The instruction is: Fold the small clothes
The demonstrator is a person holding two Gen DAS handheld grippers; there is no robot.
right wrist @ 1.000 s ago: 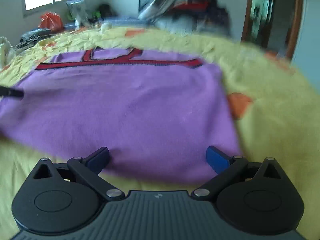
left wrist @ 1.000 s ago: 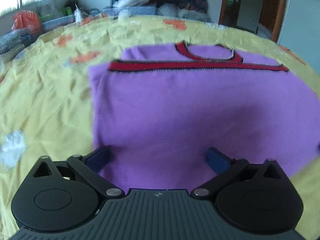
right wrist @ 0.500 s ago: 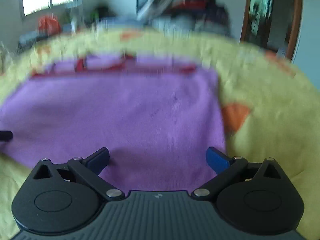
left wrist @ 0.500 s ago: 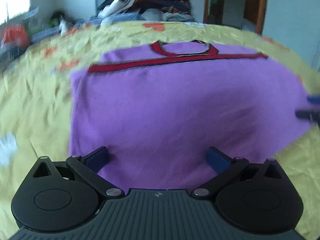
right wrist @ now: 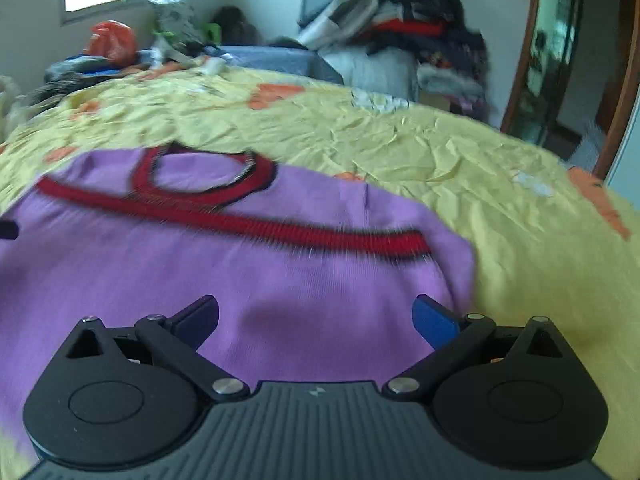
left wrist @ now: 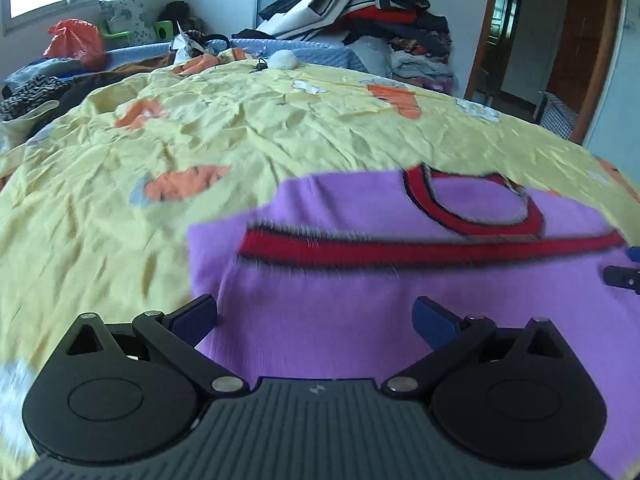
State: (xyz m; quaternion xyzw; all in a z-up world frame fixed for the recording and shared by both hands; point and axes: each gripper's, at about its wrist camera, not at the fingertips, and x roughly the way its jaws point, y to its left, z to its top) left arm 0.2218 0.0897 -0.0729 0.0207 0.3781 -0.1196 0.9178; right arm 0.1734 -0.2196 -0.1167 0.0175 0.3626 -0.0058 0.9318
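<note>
A small purple knit top (left wrist: 400,300) with a red black-edged collar and stripe lies flat on the yellow bedsheet (left wrist: 120,220), folded across so the red stripe forms its upper edge. My left gripper (left wrist: 316,320) is open over its left part, nothing between the fingers. In the right wrist view the same top (right wrist: 240,272) fills the lower left, and my right gripper (right wrist: 316,320) is open above its right part near the side edge. The other gripper's fingertip shows at each view's margin.
The yellow sheet (right wrist: 480,184) with orange patches covers a wide bed around the top. A heap of clothes (left wrist: 368,12) rises at the far side, an orange bag (left wrist: 76,40) sits at the far left, and a wooden door frame (left wrist: 592,48) stands on the right.
Both grippers have moved forward over the purple top toward its collar end and tilted up, so the room beyond shows more. Both stay open and the top lies unchanged.
</note>
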